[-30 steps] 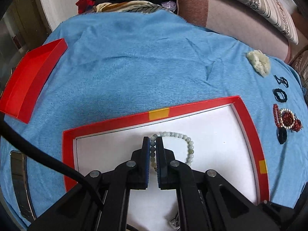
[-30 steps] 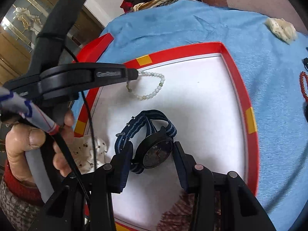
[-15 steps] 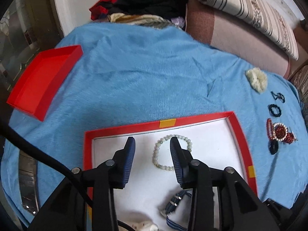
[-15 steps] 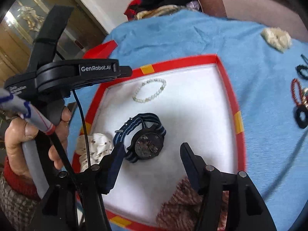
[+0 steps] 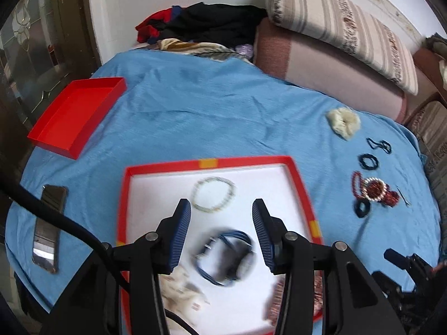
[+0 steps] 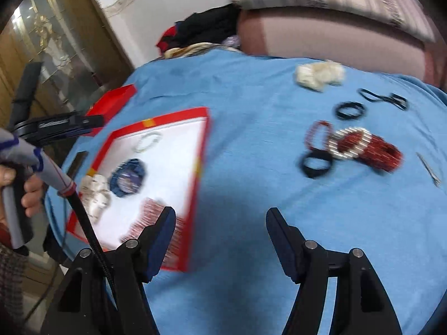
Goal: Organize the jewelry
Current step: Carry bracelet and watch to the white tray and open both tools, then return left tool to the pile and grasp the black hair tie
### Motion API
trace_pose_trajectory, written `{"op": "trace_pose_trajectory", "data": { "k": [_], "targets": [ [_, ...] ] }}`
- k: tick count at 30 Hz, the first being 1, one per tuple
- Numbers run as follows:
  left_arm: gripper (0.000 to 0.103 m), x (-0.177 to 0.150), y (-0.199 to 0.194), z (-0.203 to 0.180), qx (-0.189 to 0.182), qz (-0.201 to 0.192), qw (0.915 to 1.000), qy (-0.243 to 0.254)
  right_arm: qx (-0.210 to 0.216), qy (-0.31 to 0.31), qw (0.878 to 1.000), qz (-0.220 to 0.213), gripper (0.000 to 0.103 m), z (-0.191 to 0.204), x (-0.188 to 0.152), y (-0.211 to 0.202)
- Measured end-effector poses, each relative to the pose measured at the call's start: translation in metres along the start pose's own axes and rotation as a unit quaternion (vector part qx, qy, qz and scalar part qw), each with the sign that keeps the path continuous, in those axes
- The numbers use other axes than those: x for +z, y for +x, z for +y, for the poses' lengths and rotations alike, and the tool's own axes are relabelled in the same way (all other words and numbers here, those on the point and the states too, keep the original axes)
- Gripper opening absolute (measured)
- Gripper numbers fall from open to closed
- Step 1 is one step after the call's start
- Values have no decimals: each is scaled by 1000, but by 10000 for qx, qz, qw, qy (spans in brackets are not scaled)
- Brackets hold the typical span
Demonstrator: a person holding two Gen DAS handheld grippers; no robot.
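A red-rimmed tray with a white floor lies on the blue cloth. In it lie a pale bead bracelet, a blue-strapped watch, a white scrunchie and a red item. My left gripper is open and empty, raised above the tray. My right gripper is open and empty above bare cloth, right of the tray. Red beaded bracelets, black hair ties and a cream scrunchie lie on the cloth ahead of it.
A red box lid sits at the far left of the cloth. A phone lies left of the tray. A thin metal pin lies at the right. Clothes and striped cushions line the back.
The left gripper let go of the bead bracelet, opened and pulled back and up. The right gripper opened off the watch and swung right toward the loose jewelry.
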State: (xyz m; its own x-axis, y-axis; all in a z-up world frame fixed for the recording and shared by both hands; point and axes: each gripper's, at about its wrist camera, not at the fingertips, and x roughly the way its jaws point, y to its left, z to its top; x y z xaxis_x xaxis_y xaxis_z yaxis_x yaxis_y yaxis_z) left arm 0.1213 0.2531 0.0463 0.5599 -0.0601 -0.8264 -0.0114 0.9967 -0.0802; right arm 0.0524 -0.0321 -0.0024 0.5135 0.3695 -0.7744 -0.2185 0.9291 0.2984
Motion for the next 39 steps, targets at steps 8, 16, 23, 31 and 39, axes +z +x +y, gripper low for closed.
{"op": "trace_pose_trajectory", "data": {
  "k": [8,16,23,31,39],
  "targets": [
    [44,-28,-8,-77,-219,33,9995,246,-427,190,9988,-118,72,-56,-21,-30],
    [45,-54,4,-149,-390,180,9977,526,-750,501,9958,-169,72,-106,-34,-42],
    [45,-66,31,-197,-481,450,9945,812,-924,801,9923,-193,72,-144,-37,-46],
    [45,-61,71,-222,-715,730,9922,717,-1008,959,9899,-264,72,-172,-28,-43],
    [41,-42,117,-231,-930,929,9903,440,-974,585,9926,-435,72,-180,9,-20]
  ]
}}
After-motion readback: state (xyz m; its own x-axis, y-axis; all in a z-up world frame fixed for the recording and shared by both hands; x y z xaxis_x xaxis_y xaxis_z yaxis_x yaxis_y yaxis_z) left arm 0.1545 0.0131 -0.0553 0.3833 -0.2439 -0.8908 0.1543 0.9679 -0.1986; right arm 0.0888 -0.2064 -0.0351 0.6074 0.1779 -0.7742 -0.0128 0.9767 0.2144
